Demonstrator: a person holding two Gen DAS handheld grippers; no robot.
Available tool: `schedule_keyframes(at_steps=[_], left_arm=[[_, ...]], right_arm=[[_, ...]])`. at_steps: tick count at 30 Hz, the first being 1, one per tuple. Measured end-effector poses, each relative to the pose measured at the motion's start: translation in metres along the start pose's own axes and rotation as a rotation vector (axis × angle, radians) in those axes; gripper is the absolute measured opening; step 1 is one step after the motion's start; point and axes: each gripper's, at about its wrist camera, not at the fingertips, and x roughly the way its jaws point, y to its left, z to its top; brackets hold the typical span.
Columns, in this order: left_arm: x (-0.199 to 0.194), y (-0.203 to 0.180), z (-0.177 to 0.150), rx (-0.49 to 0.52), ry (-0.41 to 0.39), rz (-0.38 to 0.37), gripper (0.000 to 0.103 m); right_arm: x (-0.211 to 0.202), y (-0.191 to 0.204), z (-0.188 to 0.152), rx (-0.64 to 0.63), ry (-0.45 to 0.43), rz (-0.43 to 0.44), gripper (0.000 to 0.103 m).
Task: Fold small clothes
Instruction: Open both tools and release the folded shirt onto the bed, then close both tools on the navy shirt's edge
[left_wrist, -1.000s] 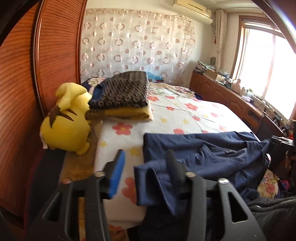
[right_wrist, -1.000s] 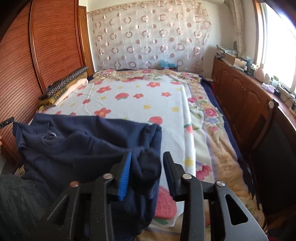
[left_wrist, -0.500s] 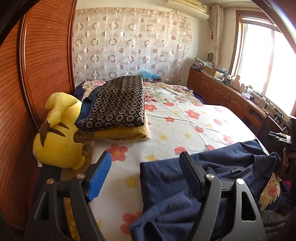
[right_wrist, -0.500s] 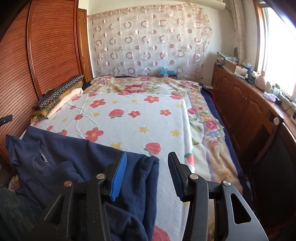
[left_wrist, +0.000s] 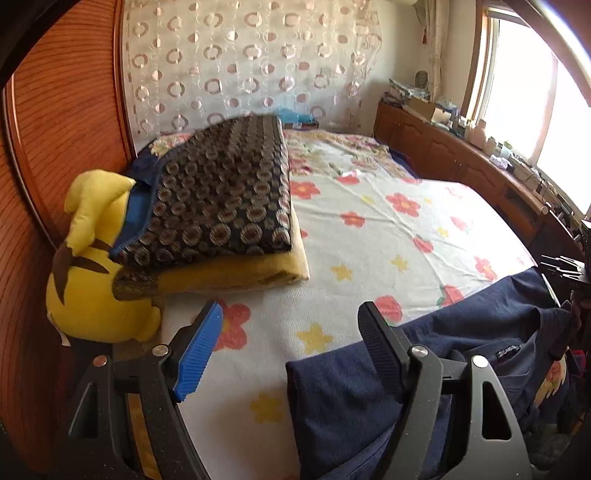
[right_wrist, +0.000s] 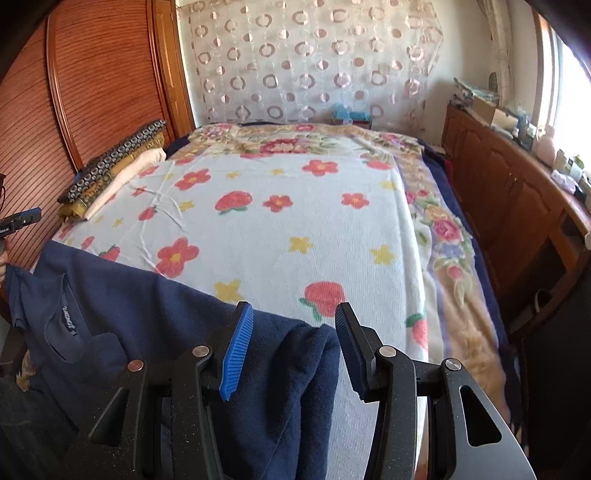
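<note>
A yellow plush toy (left_wrist: 96, 273) sits beside folded blankets (left_wrist: 221, 195), then the left gripper (left_wrist: 291, 343) and right gripper (right_wrist: 293, 343) both gape wide, gripping nothing, over the navy shirt (right_wrist: 147, 317) spread along the bed's (right_wrist: 295, 221) near edge.

Ahead of you the flowered sheet (right_wrist: 295, 229) lies open, folded blankets (left_wrist: 221, 199) and yellow plush toy (left_wrist: 92, 280) block your left edge, wooden cabinets (right_wrist: 517, 199) wall your right.

A flowered bed (right_wrist: 303, 229) fills the room between a reddish slatted wardrobe (right_wrist: 99, 85) and low wooden cabinets (right_wrist: 509, 184); daylight floods the window (left_wrist: 535, 92)
</note>
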Motion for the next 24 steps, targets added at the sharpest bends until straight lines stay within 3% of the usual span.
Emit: schedule_keyframes(at_steps=[6, 16, 18, 20, 21, 24], left_arm=[[0.027, -0.006, -0.035, -0.014, 0.1, -0.029, 0.076], [0.028, -0.017, -0.05, 0.006, 0.133, -0.037, 0.074], [0.027, -0.017, -0.049, 0.016, 0.132, -0.038, 0.065], [0.026, -0.02, -0.049, 0.04, 0.132, -0.048, 0.035], [0.026, -0.025, -0.049, 0.077, 0.14, -0.041, 0.028], [0.019, -0.032, -0.049, 0.096, 0.138, -0.048, 0.013]], right_arm=[[0.015, -0.004, -0.009, 0.007, 0.059, -0.012, 0.049], [0.021, -0.009, -0.007, 0.012, 0.078, -0.01, 0.05], [0.024, -0.005, -0.007, -0.001, 0.082, -0.018, 0.05], [0.025, -0.003, -0.007, -0.021, 0.088, -0.016, 0.049], [0.026, -0.003, -0.006, -0.034, 0.094, -0.01, 0.049], [0.025, -0.002, -0.004, -0.072, 0.122, 0.038, 0.027]])
